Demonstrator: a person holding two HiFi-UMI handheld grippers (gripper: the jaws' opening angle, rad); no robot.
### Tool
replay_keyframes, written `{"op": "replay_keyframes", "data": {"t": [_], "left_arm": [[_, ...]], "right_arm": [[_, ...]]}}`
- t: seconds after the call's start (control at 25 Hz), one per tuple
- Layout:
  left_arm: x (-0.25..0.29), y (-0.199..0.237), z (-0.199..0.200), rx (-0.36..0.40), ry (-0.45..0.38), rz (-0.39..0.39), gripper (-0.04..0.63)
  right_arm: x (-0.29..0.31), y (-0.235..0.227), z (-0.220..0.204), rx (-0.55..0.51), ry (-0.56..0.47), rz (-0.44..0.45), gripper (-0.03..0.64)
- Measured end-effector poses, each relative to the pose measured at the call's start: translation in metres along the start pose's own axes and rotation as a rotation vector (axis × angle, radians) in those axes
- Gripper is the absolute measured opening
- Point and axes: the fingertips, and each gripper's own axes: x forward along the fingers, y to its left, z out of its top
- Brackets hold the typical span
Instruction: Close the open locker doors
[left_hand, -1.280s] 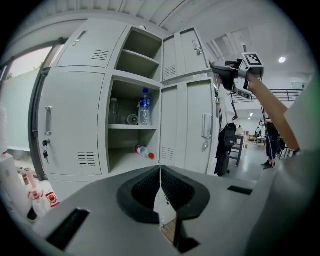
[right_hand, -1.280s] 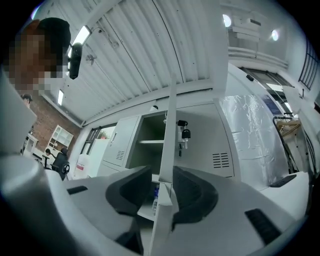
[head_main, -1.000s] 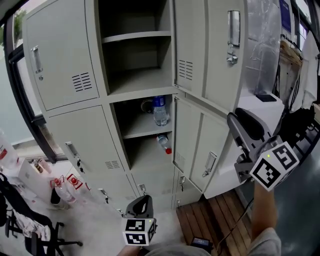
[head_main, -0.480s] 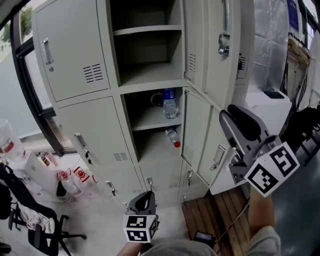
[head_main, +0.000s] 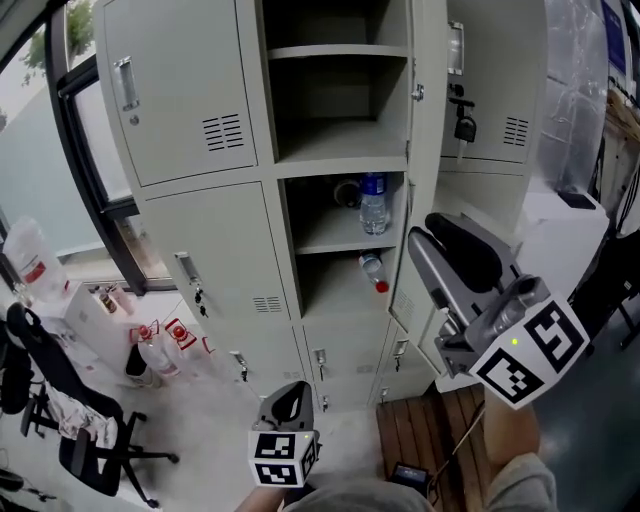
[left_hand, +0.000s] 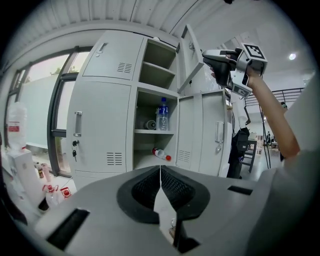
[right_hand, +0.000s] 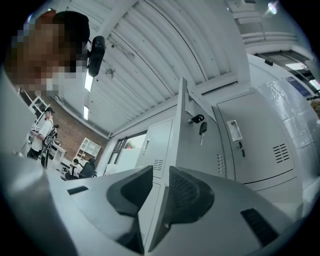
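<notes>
The grey lockers have an open middle column. Its upper door stands nearly edge-on, with keys in its lock. The lower door also hangs open. Inside are a bare shelf, an upright water bottle and a lying red-capped bottle. My right gripper is raised at the upper door's free edge. Its jaws have just been closing, and that edge shows in the gap between them; I see no pad pressing on it. My left gripper is low, shut and empty.
Closed lockers with keys stand to the left, and another closed one to the right. A black chair and bags sit on the floor at left. Wooden slats lie at my feet. People sit far off.
My right gripper has moved left toward the open doors. The upper door showed a broad face before and now shows nearly edge-on. The left gripper has stayed low in the view.
</notes>
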Motion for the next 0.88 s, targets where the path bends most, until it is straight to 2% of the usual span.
{"op": "replay_keyframes", "data": {"t": [0.32, 0.6, 0.76, 0.88], "left_arm": [[-0.008, 0.041, 0.002, 0.081, -0.003, 0.103, 0.012], [0.0, 0.079, -0.004, -0.014, 0.029, 0.088, 0.012], [0.008, 0.1, -0.006, -0.003, 0.043, 0.09, 0.012], [0.015, 0.112, -0.003, -0.007, 0.045, 0.083, 0.014]], "right_arm": [[0.05, 0.026, -0.013, 0.027, -0.022, 0.072, 0.107], [0.093, 0.037, -0.029, 0.032, -0.017, 0.082, 0.106], [0.119, 0.02, -0.049, 0.021, 0.009, 0.014, 0.106], [0.137, 0.014, -0.059, 0.019, 0.014, -0.002, 0.106]]}}
